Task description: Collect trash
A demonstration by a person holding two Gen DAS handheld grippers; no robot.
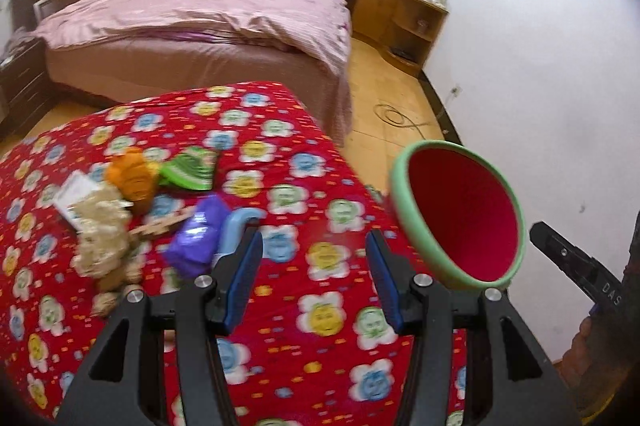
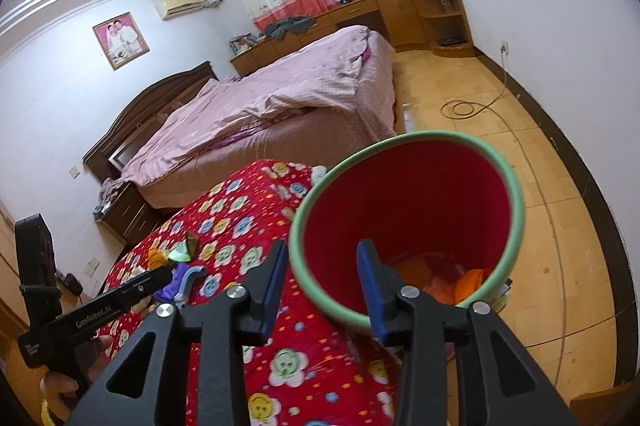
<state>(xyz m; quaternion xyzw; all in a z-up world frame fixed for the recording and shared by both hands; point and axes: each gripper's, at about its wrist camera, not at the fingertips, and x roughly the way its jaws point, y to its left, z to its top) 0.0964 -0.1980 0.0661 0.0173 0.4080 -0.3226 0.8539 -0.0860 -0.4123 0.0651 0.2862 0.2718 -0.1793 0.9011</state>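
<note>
Scanning leftward first: litter pile (image 1: 120, 226) (orange wrapper, green packet, purple packet) lies on the red floral cloth (image 1: 304, 306), left gripper (image 1: 314, 270) parted and empty beside it. Right gripper (image 2: 322, 290) released, straddling the red bin (image 2: 404, 226) rim, pads apparently clear. Best approach: take the purple packet (image 1: 196, 238) squarely before carrying it binward.

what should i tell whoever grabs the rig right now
Left tool: open, empty, over the red flowered cloth.
Right tool: open, nothing held, jaws either side of the near rim of the red bin.
Bin sits at the cloth's right edge, orange trash inside.
Left on the cloth: purple wrapper, orange wrapper, green packet, beige crumpled wad, white paper.
</note>
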